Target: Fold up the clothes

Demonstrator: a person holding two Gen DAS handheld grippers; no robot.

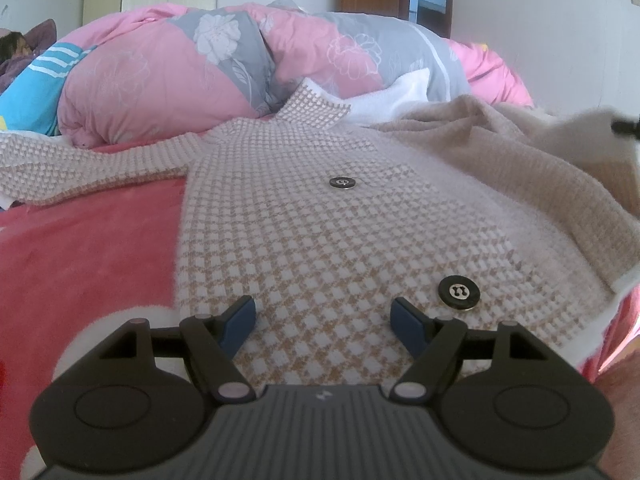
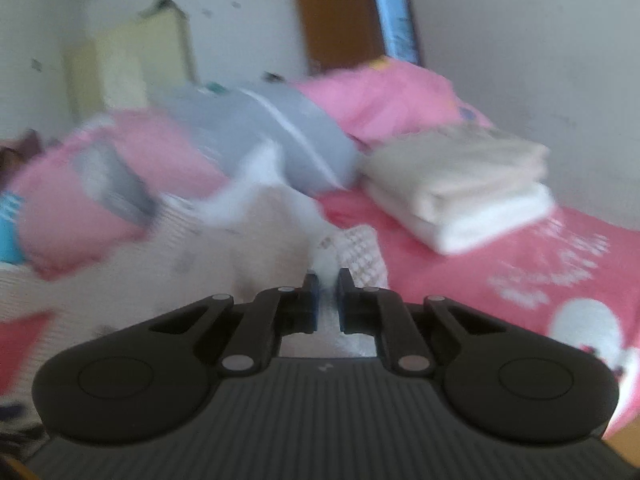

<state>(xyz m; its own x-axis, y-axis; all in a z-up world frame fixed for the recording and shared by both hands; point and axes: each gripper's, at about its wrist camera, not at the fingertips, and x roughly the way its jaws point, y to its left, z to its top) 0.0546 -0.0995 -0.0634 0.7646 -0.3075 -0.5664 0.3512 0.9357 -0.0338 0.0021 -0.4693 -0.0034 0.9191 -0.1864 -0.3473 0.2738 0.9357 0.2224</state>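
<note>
The houndstooth cardigan [image 1: 320, 240] lies spread on the pink bed cover [image 1: 88, 248], its hem at the near edge of the bed and its collar toward the rolled duvet [image 1: 168, 80] at the far edge. Its long axis runs near-to-far, along the line of its two dark buttons [image 1: 459, 293].

The left gripper [image 1: 323, 320] hovers just above the hem with its fingers spread wide and nothing between them. The right gripper [image 2: 327, 300] has its fingers pressed onto a pale edge of the cardigan; that view is blurred.

Judged step: first lengthwise fold, right front panel lifted. The next move calls for carrying that panel across the button line while the left gripper pins the hem. Folded towels [image 2: 460, 196] sit at the far right corner.
</note>
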